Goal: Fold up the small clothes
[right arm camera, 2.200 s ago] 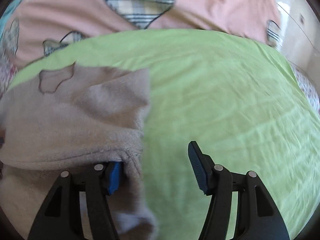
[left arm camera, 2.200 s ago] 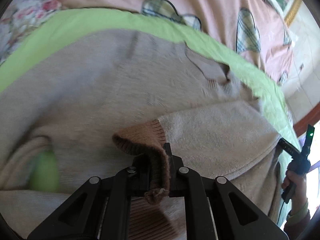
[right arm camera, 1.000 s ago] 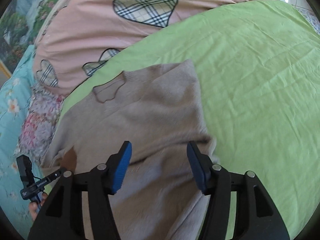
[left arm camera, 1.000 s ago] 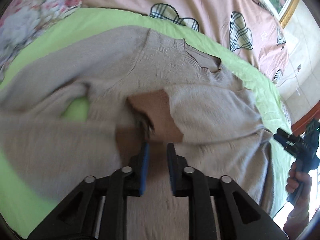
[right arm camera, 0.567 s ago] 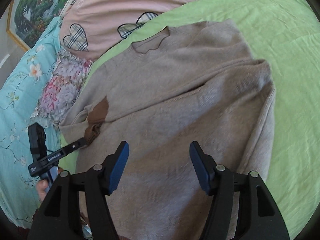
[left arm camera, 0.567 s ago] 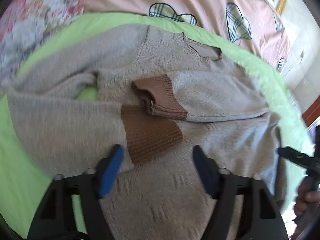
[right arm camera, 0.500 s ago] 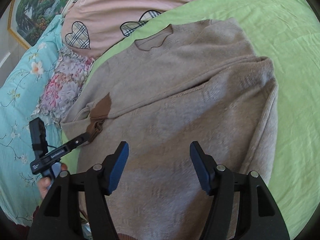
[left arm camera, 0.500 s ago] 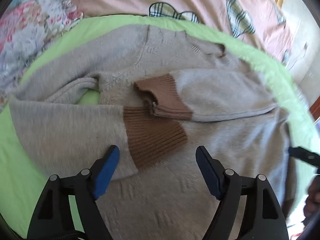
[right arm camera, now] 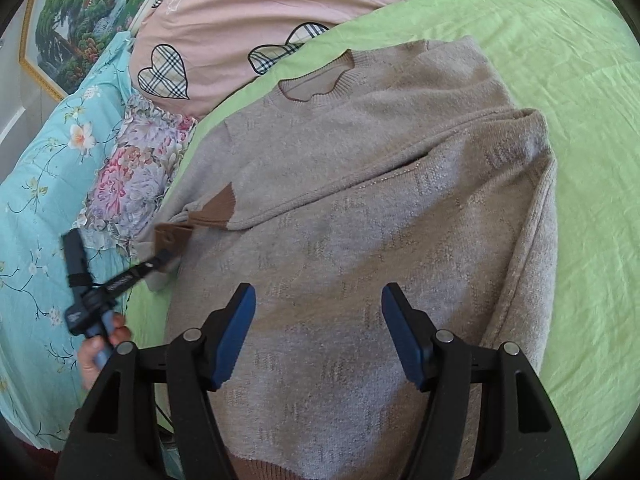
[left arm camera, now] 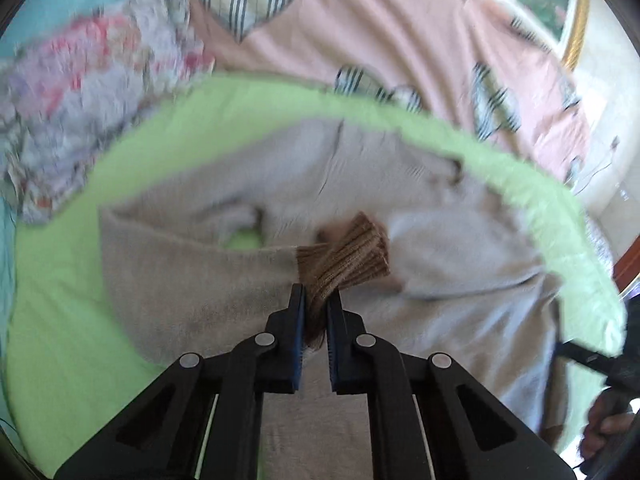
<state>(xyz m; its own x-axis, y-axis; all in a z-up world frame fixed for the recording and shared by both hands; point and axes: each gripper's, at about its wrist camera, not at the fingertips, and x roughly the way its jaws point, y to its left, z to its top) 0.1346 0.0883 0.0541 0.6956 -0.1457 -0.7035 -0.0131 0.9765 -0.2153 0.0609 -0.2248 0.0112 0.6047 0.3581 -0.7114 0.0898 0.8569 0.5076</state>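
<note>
while spread face up on the green sheet [right arm camera: 568,80] of the bed, lies flat with collar [right arm camera: 316,84] toward the pink quilt [right arm camera: 256,12]: beige sweater [right arm camera: 400,220], both sleeves folded inward across the chest. right sleeve [right arm camera: 400,156] crosses the body on a diagonal, its brown cuff [right arm camera: 222,204] ending near the sweater's left edge.

left tongs [left arm camera: 316,300]: have just been closing, now clamped on the brown ribbed cuff of the left sleeve [left arm camera: 348,258], cloth pinched between the blue pads and raised slightly off the sweater body. seen also from the right wrist view at the sweater's left edge, left tongs [right arm camera: 160,258] gripping the brown cuff [right arm camera: 174,236], handle held in a hand [right arm camera: 100,348]. left wrist picture blurred; fine detail of the knit not readable. small patch of green sheet visible through a gap under the left sleeve [left arm camera: 242,240].

right tongs [right arm camera: 318,332]: jaws standing well apart, nothing between the pads, hovering over the lower middle of the sweater body; contact with the cloth not determinable. right tongs appear at the right edge of the left wrist view [left arm camera: 600,360], blurred.

floral pillow [right arm camera: 132,184] and turquoise flowered bedding [right arm camera: 36,208] beside the sheet on the left. framed landscape painting [right arm camera: 76,12] on the wall behind.
</note>
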